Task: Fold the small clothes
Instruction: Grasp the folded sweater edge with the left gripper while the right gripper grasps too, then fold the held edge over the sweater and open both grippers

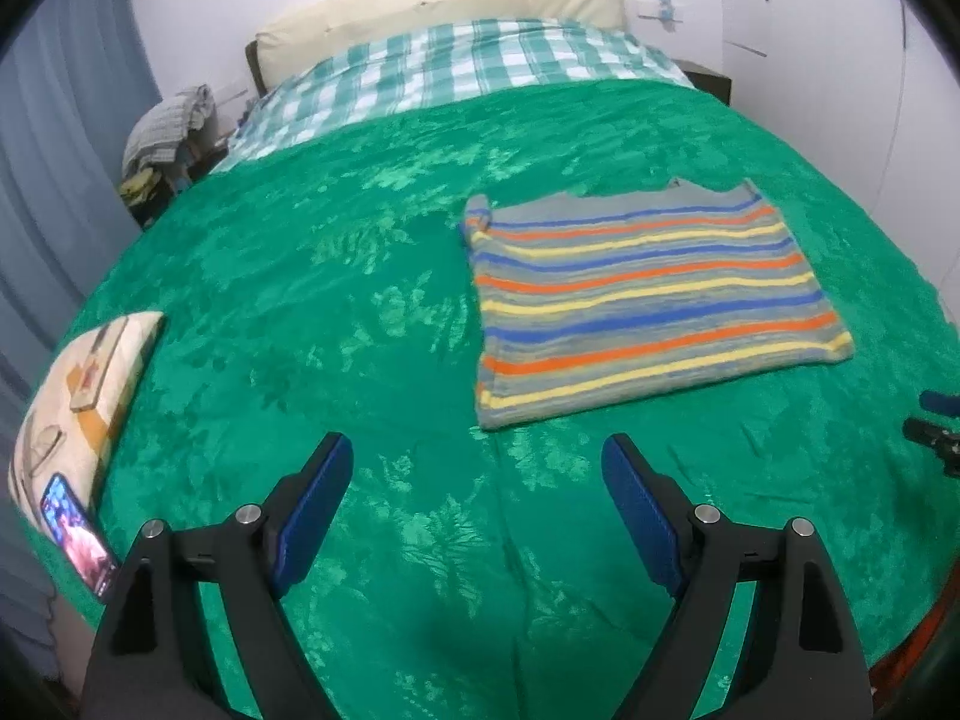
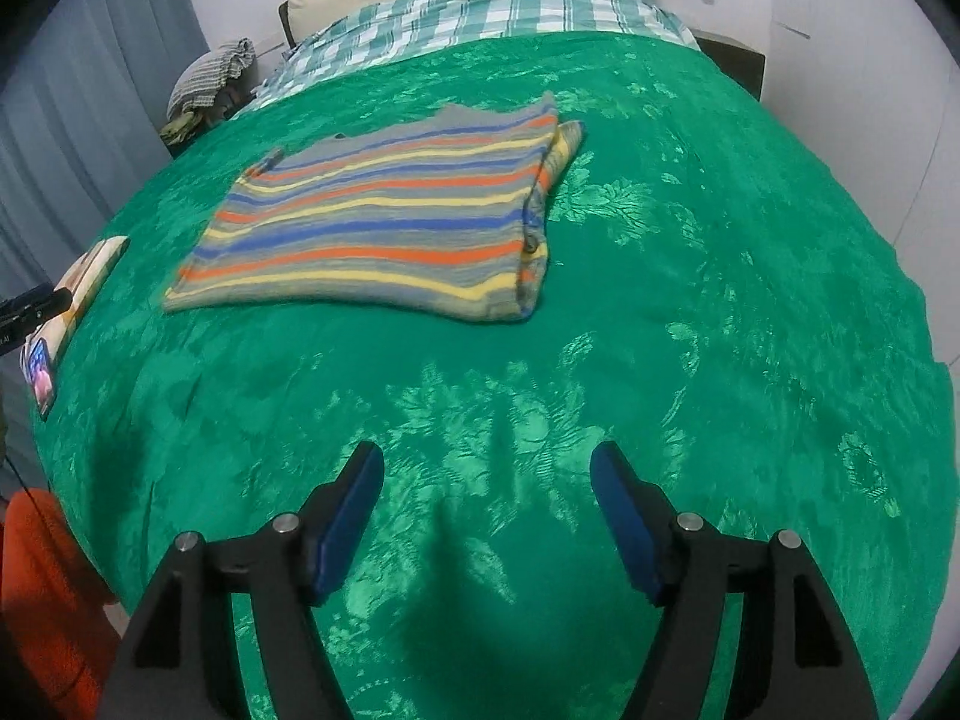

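Item one: our left gripper (image 1: 477, 468), angled down over the green bedspread (image 1: 372, 360), jaws spread wide with nothing between the blue pads (image 1: 312, 510). Item two: our right gripper (image 2: 487, 480), likewise tilted down, jaws apart and empty, only cloth under them. Item three: the striped shirt (image 2: 384, 222), grey with blue, orange and yellow bands, lying flat on the bedspread with its sides folded in, well ahead of both grippers; from the left wrist view it sits ahead and to the right, from the right wrist view ahead and to the left. Item four: a patterned pillow (image 1: 90, 390) at the left edge of the bed, with a lit phone (image 1: 78, 534) leaning beside it. Item five: a green-and-white checked sheet (image 1: 456, 60) at the head of the bed, a cream headboard (image 1: 438, 0) behind it. Item six: grey-blue curtains (image 1: 54, 150) on the left, a heap of clothes (image 1: 168, 126) near the bed corner, white walls (image 1: 810, 60) on the right.
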`<state>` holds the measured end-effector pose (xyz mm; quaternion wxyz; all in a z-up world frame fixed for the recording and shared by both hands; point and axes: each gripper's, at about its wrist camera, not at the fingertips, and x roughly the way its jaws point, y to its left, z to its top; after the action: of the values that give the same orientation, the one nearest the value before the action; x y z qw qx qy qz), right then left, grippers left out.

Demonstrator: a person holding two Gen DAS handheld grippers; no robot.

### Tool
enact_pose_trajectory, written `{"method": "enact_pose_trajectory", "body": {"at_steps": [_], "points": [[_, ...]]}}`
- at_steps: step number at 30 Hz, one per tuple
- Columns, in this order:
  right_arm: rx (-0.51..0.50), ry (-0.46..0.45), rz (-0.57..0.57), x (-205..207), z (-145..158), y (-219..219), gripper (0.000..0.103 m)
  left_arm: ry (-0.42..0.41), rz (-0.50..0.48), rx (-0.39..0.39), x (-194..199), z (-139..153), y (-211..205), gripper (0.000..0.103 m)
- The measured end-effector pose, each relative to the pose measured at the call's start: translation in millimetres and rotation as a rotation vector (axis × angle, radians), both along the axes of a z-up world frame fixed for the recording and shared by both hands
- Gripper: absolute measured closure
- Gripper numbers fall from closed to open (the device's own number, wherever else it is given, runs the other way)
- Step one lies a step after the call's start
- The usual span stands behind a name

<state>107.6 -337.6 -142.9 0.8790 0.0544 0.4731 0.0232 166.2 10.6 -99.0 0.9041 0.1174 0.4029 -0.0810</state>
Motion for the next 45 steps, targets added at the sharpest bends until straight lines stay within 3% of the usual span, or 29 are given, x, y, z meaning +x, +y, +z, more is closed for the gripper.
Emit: {"method": "enact_pose_trajectory", "body": {"at_steps": [5, 12, 15, 20, 23, 25, 27, 28, 29, 30, 31, 32, 34, 40, 45], "points": [[-0.006, -0.003, 0.011, 3, 1, 1, 0.026, 0.024, -0.075, -0.001, -3, -17, -25, 0.014], [0.094, -0.027, -0.043, 45, 2, -34, 0.024, 0.061, -0.359, 0.014, -7, -60, -129, 0.014], [0.186, -0.034, -0.045, 82, 4, -55, 0.024, 0.021, -0.484, 0.024, -4, -76, -191, 0.014], [0.412, -0.006, -0.067, 162, -10, -97, 0.024, -0.021, -0.572, 0.031, 19, -100, -264, 0.014], [0.495, 0.044, -0.069, 208, -26, -116, 0.026, -0.01, -0.639, 0.038, 30, -115, -295, 0.022], [0.525, 0.07, -0.06, 233, -35, -125, 0.034, -0.015, -0.679, 0.004, 31, -113, -300, 0.032], [0.56, 0.089, -0.038, 261, -42, -130, 0.039, -0.001, -0.725, -0.022, 31, -111, -307, 0.065], [0.569, 0.091, -0.03, 271, -43, -130, 0.042, -0.003, -0.725, -0.02, 32, -111, -308, 0.076], [0.585, 0.092, -0.024, 286, -45, -129, 0.044, -0.01, -0.711, -0.015, 33, -111, -309, 0.094], [0.591, 0.094, -0.025, 296, -46, -128, 0.055, -0.01, -0.688, -0.031, 37, -109, -306, 0.095], [0.584, 0.096, -0.033, 303, -47, -126, 0.083, 0.011, -0.67, -0.095, 42, -104, -297, 0.095], [0.554, 0.106, -0.045, 312, -46, -121, 0.094, 0.016, -0.65, -0.139, 45, -99, -289, 0.096], [0.517, 0.098, -0.035, 317, -37, -113, 0.094, 0.002, -0.602, -0.218, 46, -83, -262, 0.096], [0.486, -0.003, 0.096, 320, 33, -63, 0.094, -0.038, -0.426, -0.39, 44, -37, -166, 0.096], [0.469, -0.023, 0.239, 342, 64, 37, 0.094, -0.015, -0.208, -0.487, 49, -27, -69, 0.096]]}}
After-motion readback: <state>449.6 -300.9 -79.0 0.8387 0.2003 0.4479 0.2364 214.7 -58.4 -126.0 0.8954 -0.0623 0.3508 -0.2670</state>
